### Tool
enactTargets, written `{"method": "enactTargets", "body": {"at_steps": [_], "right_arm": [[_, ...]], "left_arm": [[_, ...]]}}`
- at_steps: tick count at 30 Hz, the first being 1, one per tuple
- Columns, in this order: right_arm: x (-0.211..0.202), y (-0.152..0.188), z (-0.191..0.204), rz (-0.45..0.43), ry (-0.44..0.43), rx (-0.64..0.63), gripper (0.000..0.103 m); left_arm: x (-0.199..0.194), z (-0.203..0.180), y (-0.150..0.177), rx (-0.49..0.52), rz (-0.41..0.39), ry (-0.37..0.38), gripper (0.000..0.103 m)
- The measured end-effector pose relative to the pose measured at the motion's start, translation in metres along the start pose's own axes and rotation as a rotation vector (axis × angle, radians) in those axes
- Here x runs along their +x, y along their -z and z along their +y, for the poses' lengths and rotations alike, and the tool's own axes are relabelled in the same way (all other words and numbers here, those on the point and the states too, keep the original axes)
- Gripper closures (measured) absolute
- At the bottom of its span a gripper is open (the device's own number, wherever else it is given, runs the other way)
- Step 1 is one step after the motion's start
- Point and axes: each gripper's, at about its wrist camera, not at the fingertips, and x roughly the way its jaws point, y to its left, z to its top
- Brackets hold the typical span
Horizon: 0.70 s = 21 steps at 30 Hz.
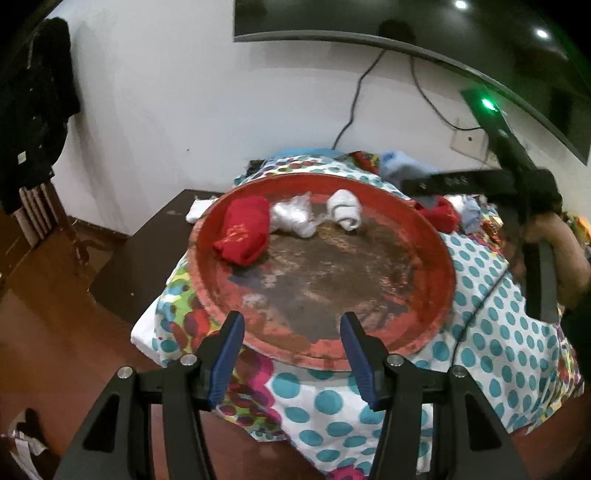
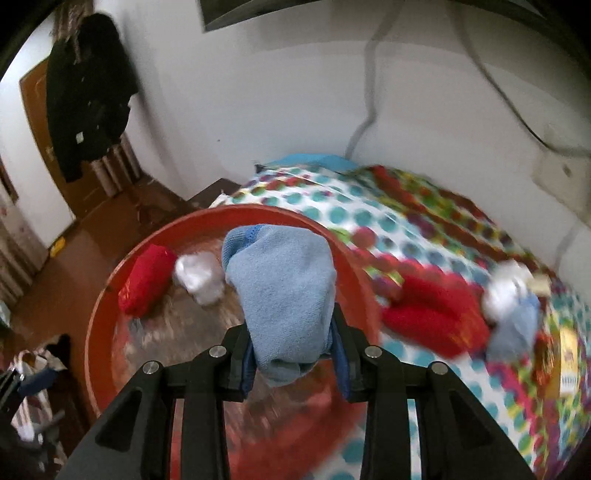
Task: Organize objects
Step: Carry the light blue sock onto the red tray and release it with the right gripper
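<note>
A worn round red tray [image 1: 436,258] lies on a polka-dot cloth. In it are a red sock roll [image 1: 243,230], a crumpled white bundle [image 1: 293,218] and a white sock roll [image 1: 345,208]. My left gripper [image 1: 291,354] is open and empty at the tray's near rim. My right gripper [image 2: 295,354] is shut on a light blue sock roll [image 2: 284,291], held above the tray [image 2: 99,295]; the red roll [image 2: 146,278] and white bundle [image 2: 199,275] lie beyond it. In the left wrist view the right gripper body [image 1: 461,182] shows at the tray's far right.
On the cloth [image 2: 388,218] right of the tray lie a red sock [image 2: 436,314], a white and pale blue pile [image 2: 513,306] and a colourful box [image 2: 569,362]. A dark low table [image 1: 147,251] stands left; the wall, cables and TV [image 1: 369,22] are behind. Wooden floor lies left.
</note>
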Motion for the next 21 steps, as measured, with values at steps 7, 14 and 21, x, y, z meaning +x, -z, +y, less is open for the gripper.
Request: {"method": "enactTargets", "body": {"at_steps": [7, 14, 21], "right_arm": [[0.057, -0.033, 0.046, 0.064, 0.017, -0.065, 0.071], [0.099, -0.046, 0.063, 0.118, 0.054, -0.091, 0.070], [0.112, -0.043, 0.067, 0.136, 0.056, -0.097, 0.044]], "left_arm": [[0.002, 0.020, 0.000, -0.037, -0.003, -0.035, 0.048], [0.009, 0.038, 0.001, -0.078, 0.013, -0.041, 0.048], [0.019, 0.046, 0.005, -0.103, 0.042, -0.038, 0.048]]}}
